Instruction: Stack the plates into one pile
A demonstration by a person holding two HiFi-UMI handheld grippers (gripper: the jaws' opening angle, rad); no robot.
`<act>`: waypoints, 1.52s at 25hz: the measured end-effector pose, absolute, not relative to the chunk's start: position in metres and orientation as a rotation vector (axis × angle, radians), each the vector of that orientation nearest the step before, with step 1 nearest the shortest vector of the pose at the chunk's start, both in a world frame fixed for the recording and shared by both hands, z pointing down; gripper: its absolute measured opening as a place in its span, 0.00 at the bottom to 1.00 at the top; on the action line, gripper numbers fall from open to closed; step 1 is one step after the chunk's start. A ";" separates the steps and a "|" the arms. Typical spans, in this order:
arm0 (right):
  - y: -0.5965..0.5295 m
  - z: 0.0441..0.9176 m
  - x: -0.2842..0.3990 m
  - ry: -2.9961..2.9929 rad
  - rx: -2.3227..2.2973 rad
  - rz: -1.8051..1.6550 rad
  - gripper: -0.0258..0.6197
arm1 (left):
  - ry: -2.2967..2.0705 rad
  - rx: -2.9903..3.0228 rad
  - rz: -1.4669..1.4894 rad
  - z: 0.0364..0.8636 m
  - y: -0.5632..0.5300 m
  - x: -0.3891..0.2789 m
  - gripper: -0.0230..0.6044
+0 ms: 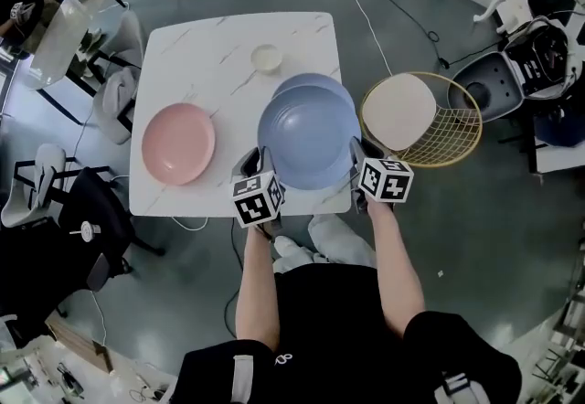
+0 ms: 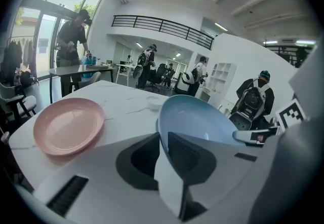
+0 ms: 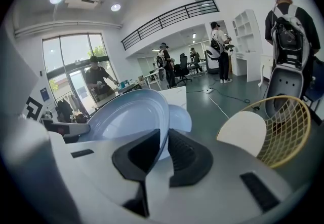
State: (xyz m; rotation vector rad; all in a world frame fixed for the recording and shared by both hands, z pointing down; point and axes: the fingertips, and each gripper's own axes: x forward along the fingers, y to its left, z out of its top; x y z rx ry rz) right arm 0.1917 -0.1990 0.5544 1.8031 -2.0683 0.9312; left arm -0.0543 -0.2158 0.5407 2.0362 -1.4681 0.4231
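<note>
1. Head view is showing a person bringing the left gripper (image 1: 260, 158) and the right gripper (image 1: 357, 157) to the near edge of a white marble surface (image 1: 210, 41).
2. A pink plate (image 1: 179, 143) is lying flat on the left part of that surface, with nothing touching it.
3. To the right of the pink plate and apart from it, the upper blue plate (image 1: 309, 139) is hanging between the two grippers.
4. The left gripper's jaws are sitting narrowly apart and pinching the plate rim on the side facing the pink plate.
5. The right gripper's jaws are doing the same on the rim farthest from the pink plate, with the rim running between the pads.
6. A lower blue plate (image 1: 316, 79) is peeking out behind the upper one, farther back than the pink plate; whether the two are touching is not showing.
7. A small white dish (image 1: 266, 58) is sitting behind and to the right of the pink plate.
8. A wire chair (image 1: 457, 132) is standing off the surface, far to the right of the pink plate.
</note>
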 end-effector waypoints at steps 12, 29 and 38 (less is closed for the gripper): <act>-0.264 0.577 0.226 -2.040 1.737 0.985 0.13 | -1.458 1.941 0.495 0.573 -0.272 -0.021 0.15; -0.310 0.632 0.230 -2.058 1.590 1.006 0.15 | -1.469 1.780 0.524 0.629 -0.296 -0.016 0.15; -0.326 0.616 0.235 -2.174 1.640 0.970 0.26 | -1.481 1.786 0.510 0.621 -0.292 -0.024 0.15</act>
